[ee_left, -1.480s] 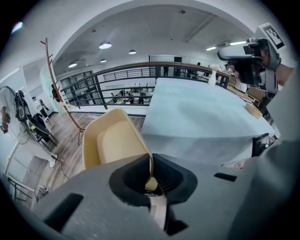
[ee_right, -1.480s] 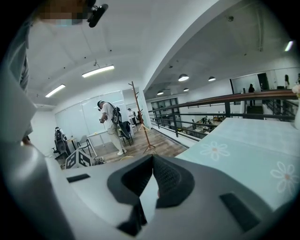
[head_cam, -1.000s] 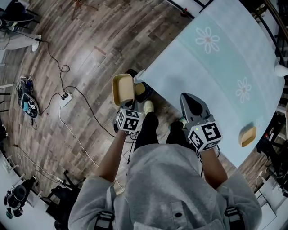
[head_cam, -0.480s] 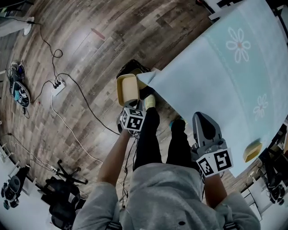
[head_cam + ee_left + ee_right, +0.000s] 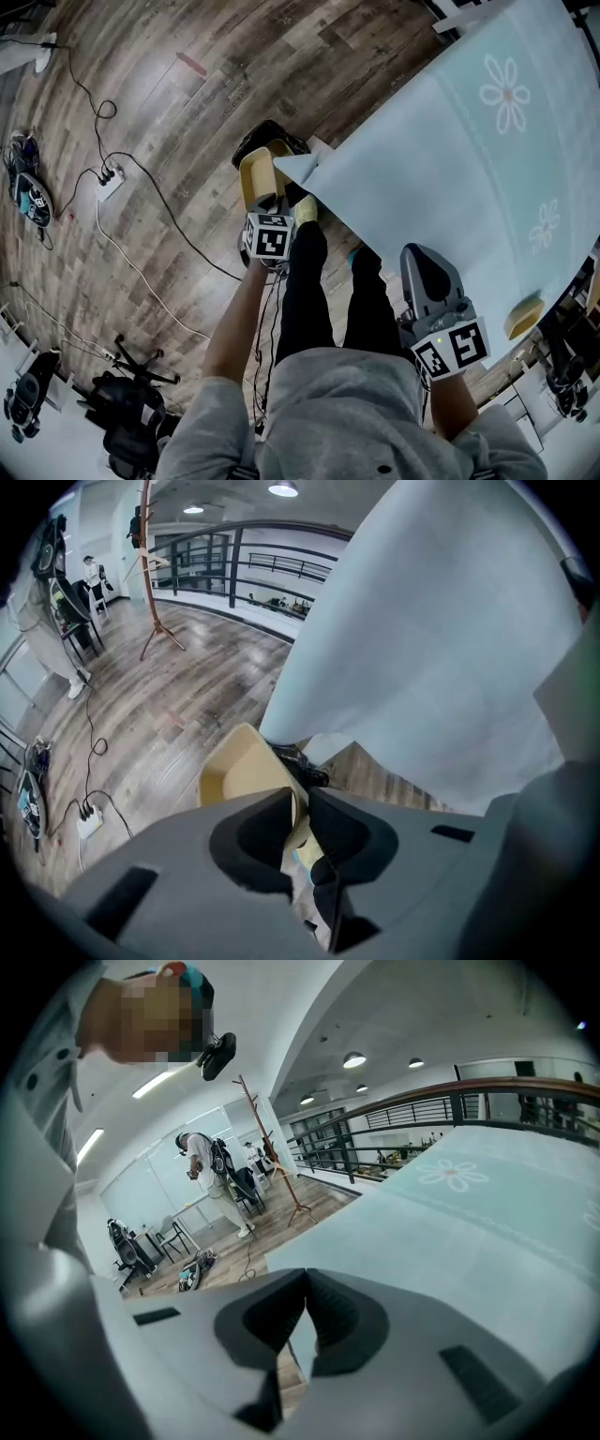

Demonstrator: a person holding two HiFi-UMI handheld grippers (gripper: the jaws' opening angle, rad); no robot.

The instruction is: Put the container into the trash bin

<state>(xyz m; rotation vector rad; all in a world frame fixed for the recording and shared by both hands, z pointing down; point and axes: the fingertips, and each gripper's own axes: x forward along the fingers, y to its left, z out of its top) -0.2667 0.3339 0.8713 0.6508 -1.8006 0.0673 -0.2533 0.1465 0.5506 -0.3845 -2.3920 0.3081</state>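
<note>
Tan, smooth, rectangular container [image 5: 239,769], rounded corners; wall between opening fingers of left gripper [image 5: 298,797]; right gripper [image 5: 306,1299] fingers together, empty.

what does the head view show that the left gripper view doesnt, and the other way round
Only the head view: the right gripper, shut and empty, a tan item at the table's edge, the flower prints, the person's legs.
Only the left gripper view: a coat stand, the railing, ceiling lights.
Both: the left gripper, jaws opening around a wall of the tan container, the black trash bin, the blue tablecloth, the power strip.
</note>
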